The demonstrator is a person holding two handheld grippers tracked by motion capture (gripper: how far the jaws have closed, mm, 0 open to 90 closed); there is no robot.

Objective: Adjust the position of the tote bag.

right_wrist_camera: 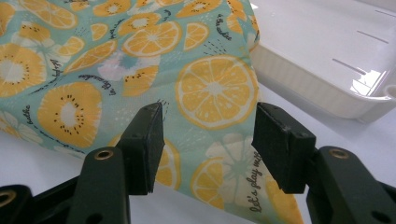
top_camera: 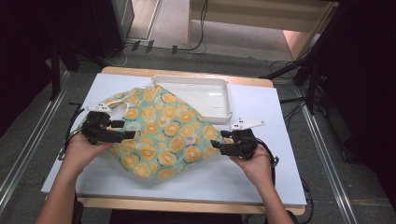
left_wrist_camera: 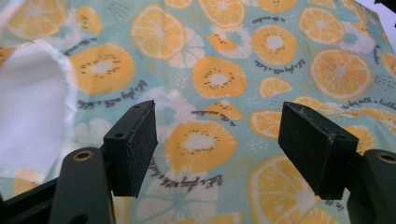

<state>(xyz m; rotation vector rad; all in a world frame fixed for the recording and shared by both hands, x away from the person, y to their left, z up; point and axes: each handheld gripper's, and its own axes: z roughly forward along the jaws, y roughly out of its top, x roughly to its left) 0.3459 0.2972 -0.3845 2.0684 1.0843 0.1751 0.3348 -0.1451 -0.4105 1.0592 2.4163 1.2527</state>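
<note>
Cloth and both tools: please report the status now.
Left tool open over cloth. Right tool open at cloth's corner. Cloth spread flat, one edge on tray. Nothing blocking.

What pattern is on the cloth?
Orange and kiwi slices on pale teal cloth; clearest in the left gripper view.

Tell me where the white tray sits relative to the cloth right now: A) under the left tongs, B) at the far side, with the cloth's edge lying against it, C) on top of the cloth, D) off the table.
B: in the high view the tray sits beyond the cloth, whose far edge lies against its near rim; the right gripper view shows the same.
</note>
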